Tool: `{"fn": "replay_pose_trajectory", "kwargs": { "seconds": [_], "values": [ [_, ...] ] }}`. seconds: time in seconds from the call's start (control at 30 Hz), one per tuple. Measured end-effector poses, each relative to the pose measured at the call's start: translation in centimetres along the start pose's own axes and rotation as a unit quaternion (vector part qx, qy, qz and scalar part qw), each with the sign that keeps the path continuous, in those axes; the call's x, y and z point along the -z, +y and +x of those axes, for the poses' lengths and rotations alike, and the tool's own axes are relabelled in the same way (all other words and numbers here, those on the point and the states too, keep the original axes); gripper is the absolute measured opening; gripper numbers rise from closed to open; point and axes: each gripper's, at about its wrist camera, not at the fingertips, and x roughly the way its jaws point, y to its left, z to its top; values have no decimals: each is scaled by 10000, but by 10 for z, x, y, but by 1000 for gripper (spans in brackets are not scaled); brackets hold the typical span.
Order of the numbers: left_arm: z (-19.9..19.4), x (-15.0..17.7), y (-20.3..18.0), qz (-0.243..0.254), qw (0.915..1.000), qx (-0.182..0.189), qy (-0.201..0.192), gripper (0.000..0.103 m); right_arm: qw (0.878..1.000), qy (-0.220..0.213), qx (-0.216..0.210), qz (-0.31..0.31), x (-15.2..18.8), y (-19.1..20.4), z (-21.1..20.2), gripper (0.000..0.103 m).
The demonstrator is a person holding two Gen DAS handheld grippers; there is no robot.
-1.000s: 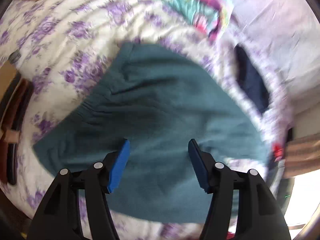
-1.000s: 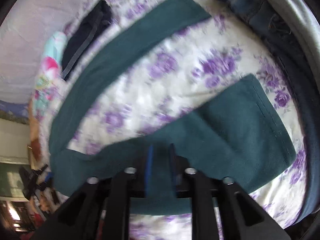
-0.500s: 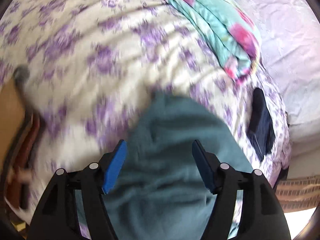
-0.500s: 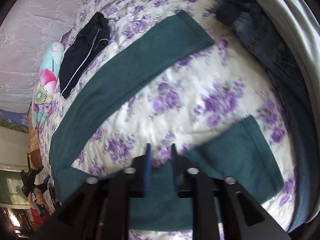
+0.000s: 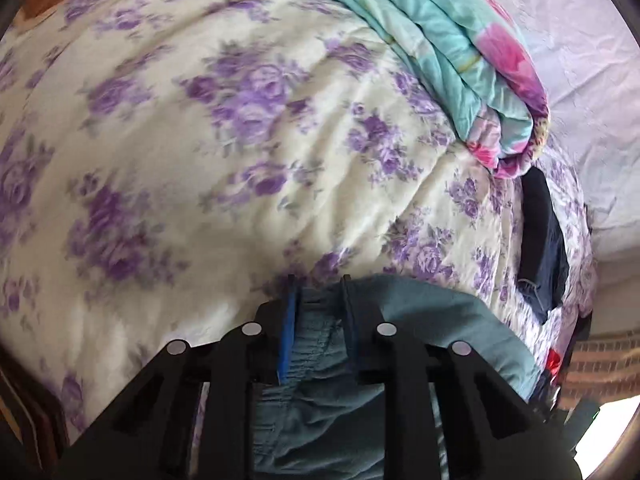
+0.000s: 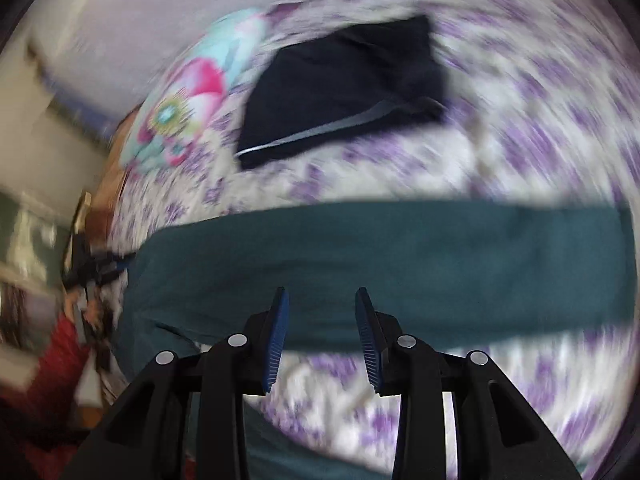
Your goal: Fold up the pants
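The teal pants [image 5: 420,320] lie on a bed with a purple-flowered cover [image 5: 240,128]. My left gripper [image 5: 318,284] is shut on the pants' elastic waistband, with the fabric bunched between its blue pads. In the right wrist view the pants [image 6: 400,264] stretch as one long teal band across the bed. My right gripper [image 6: 320,300] is open and empty just above the near edge of that band. The view is blurred by motion.
A folded turquoise and pink quilt [image 5: 460,60] lies at the back of the bed. A folded dark garment [image 6: 344,88] lies beside it and shows in the left wrist view [image 5: 544,248]. A person's red sleeve [image 6: 44,360] is at the left edge.
My left gripper has closed on the waistband, having been open over the pants. My right gripper has let go of the pants leg, opened and swung towards the other leg.
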Motion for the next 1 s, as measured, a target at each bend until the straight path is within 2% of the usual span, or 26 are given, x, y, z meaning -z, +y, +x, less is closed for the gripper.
{"fn": "replay_pose_trajectory", "kwargs": {
  "seconds": [0.07,0.17,0.3,0.43,0.47,0.5,0.53,0.57,0.63,0.83,1.0],
  "values": [
    [-1,1,-5,170,9998,-44,-43,19,9954,154,26,-944,-27,25,22,35],
    [-2,-1,-5,150,9999,-7,-50,19,9808,434,-13,-1902,-55,52,55,35],
    [-9,-7,4,-156,9997,127,-127,19,9642,828,-77,-2519,-79,69,96,35],
    [-10,-11,1,-123,9998,80,-143,19,9504,1235,78,-2853,-78,73,128,34],
    [-10,-10,0,-102,9998,62,-143,19,9439,1331,212,-3015,-73,74,134,33],
    [-10,-11,-1,-84,9999,48,-142,19,9406,1320,277,-3115,-67,76,134,25],
    [-10,-11,-2,-81,9999,41,-144,19,9397,1269,280,-3164,-64,77,130,7],
    [-11,-11,-2,-99,9998,52,-154,19,9429,1234,234,-3086,-62,78,125,3],
    [-14,-12,-1,-144,9997,108,-193,19,9495,991,186,-2970,-59,83,107,3],
    [-45,-5,-10,-19,9982,384,-458,19,9457,275,101,-3236,-18,116,27,3],
    [-80,21,1,50,9959,607,-663,19,9494,249,-185,-3126,36,132,-11,3]
  ]
}}
